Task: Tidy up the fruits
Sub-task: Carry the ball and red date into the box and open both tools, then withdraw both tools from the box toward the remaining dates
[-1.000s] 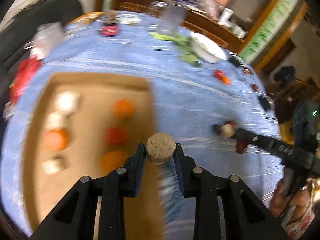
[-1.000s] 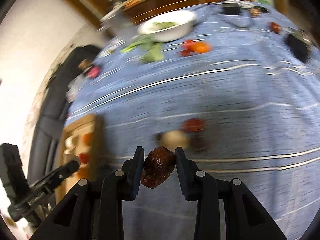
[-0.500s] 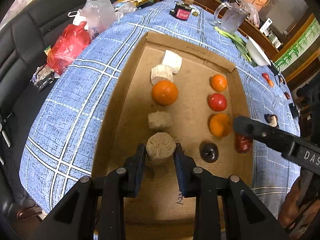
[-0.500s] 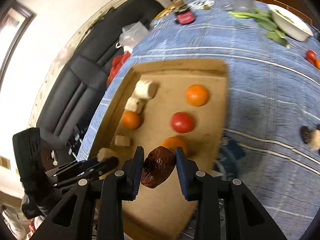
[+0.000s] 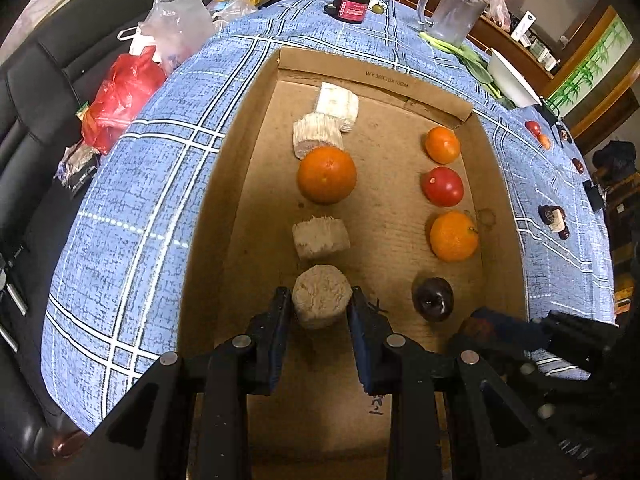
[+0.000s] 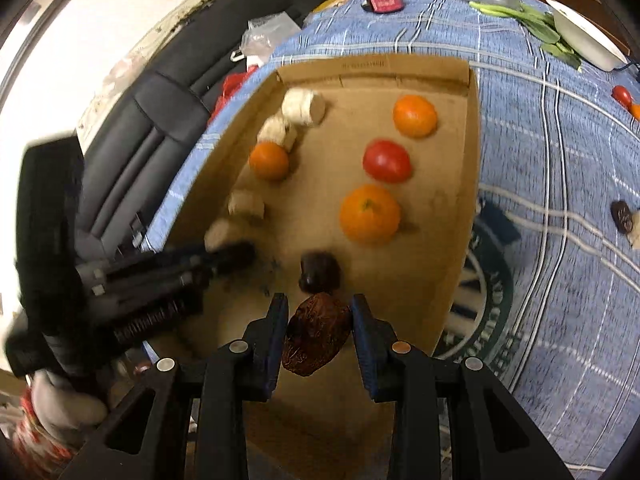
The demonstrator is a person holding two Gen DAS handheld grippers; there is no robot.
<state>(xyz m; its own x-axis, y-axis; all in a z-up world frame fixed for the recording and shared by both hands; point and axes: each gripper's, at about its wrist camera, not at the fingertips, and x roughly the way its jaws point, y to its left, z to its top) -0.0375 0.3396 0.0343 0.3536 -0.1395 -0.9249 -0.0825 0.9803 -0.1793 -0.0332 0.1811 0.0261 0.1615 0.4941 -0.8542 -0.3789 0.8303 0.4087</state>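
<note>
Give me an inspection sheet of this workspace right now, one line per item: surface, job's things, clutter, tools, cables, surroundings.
Surface: blue plaid tablecloth under an open cardboard tray.
Job's things: in the tray, a left row of pale sugarcane-like chunks and one orange; a right row of two oranges, a red tomato and a dark fruit. More small fruits lie outside on the cloth.
Clutter: red bag, clear bag, glass mug, white bowl, greens.
Tools: left tool shut on a pale chunk; right tool shut on a wrinkled date.
Cables: nothing seen.
Surroundings: black sofa, wooden sideboard.
</note>
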